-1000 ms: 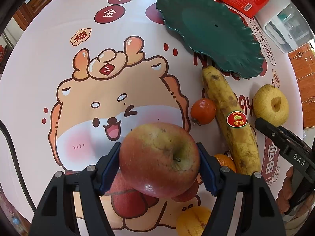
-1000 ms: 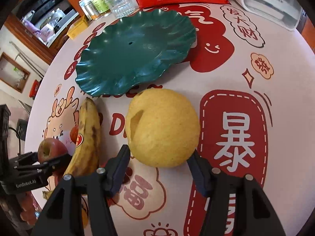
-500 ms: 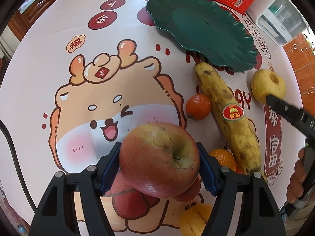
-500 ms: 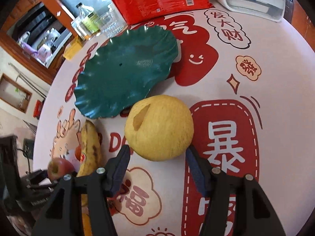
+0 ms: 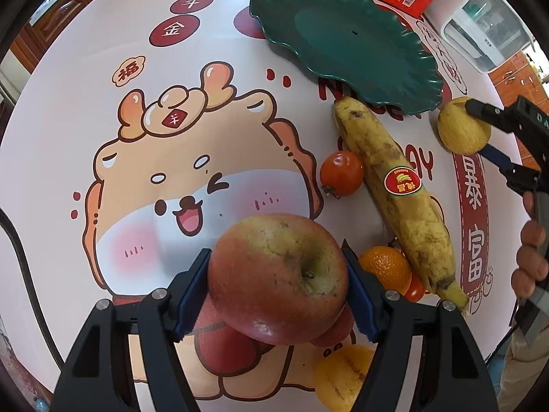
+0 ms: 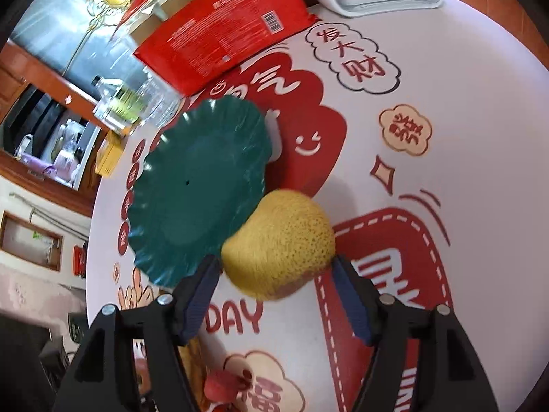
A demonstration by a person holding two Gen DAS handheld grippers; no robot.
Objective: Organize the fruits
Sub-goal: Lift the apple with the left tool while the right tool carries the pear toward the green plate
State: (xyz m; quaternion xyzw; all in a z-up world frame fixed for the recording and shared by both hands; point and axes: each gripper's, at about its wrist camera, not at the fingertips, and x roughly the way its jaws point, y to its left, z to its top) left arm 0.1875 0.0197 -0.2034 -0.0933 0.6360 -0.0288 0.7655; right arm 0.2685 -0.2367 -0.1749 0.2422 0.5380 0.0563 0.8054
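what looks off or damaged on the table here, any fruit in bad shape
The banana lying beside the green plate is heavily browned and spotted, well past fresh. The apple clamped in the left gripper shows brown blotches on its skin. Nothing looks spilled or broken.

Count of items on the printed tablecloth:

- One red-and-green apple (image 5: pixel 278 278).
- One yellow pear (image 6: pixel 279 245).
- One brown-speckled yellow banana (image 5: pixel 394 192) with a red sticker.
- One small red tomato (image 5: pixel 342 173).
- One orange tangerine (image 5: pixel 386 267).
- One round yellow-orange fruit (image 5: pixel 343 376), kind unclear.
- One dark green scalloped plate (image 5: pixel 346 37).
- One flat red packet (image 6: pixel 223 31).
- Two black grippers with blue pads: left gripper (image 5: pixel 278 295), right gripper (image 6: pixel 274 295).
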